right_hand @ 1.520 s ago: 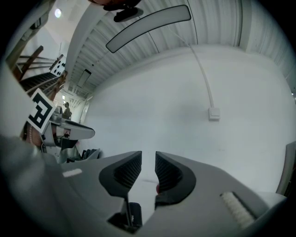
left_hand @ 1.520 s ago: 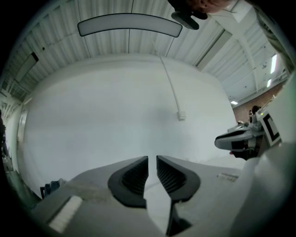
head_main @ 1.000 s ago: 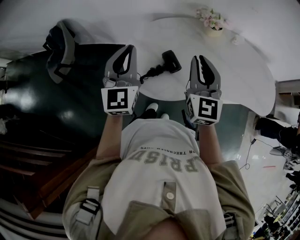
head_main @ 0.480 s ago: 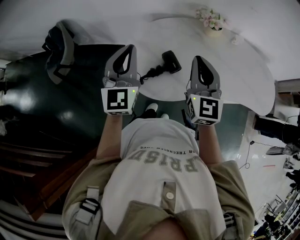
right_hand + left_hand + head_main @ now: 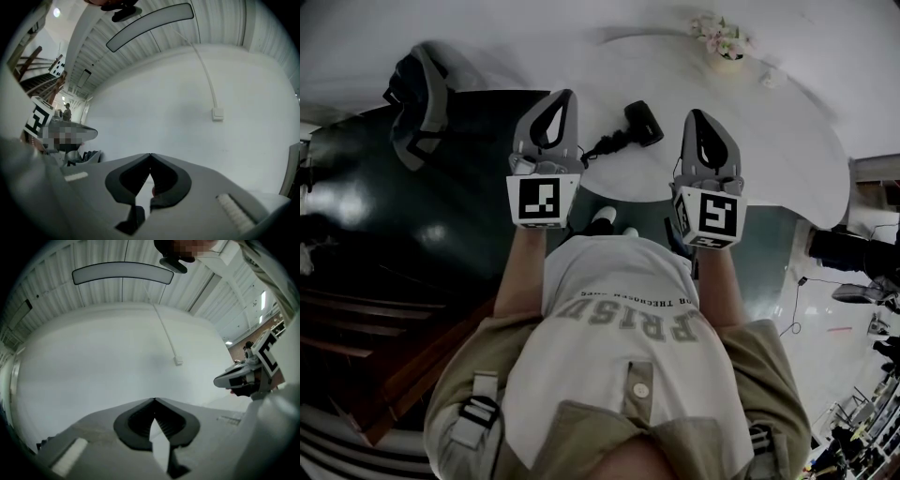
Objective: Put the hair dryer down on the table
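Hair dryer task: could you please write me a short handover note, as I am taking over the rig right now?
Left gripper: shut, with nothing between its jaws.
Right gripper: shut, also empty.
Hair dryer: lies on the white table, between the two grippers in the head view. Its cord trails toward the left gripper. Neither gripper touches it.
Done: the hair dryer is down on the table and released.
Left: nothing that I can see for this task.
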A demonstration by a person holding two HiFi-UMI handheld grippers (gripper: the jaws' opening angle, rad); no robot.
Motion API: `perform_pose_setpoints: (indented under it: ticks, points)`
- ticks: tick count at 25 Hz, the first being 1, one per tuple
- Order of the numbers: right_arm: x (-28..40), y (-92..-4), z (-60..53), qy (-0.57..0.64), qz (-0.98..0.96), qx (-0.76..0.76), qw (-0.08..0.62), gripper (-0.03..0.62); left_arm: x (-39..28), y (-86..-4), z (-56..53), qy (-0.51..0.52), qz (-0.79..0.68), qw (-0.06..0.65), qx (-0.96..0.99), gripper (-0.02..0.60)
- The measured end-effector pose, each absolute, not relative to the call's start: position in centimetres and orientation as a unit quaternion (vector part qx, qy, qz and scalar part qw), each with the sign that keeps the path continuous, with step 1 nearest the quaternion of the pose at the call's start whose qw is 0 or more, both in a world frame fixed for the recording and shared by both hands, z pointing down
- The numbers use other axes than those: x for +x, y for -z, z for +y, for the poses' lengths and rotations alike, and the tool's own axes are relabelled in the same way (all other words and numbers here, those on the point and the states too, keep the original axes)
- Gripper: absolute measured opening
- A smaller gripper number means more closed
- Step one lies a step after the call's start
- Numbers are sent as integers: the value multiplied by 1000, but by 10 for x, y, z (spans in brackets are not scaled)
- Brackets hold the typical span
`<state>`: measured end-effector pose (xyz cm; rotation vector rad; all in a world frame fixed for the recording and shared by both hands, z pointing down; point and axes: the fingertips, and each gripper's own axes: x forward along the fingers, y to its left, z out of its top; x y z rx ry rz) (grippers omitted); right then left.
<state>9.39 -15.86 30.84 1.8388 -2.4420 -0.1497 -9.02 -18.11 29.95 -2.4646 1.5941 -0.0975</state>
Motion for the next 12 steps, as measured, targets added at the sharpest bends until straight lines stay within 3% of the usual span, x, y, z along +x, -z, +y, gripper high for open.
perform_pose_setpoints:
  ticks: [12]
  points:
    - [98, -310, -158, 60, -784, 616, 60, 2, -92, -301, -184, 27, 540, 98, -836, 6]
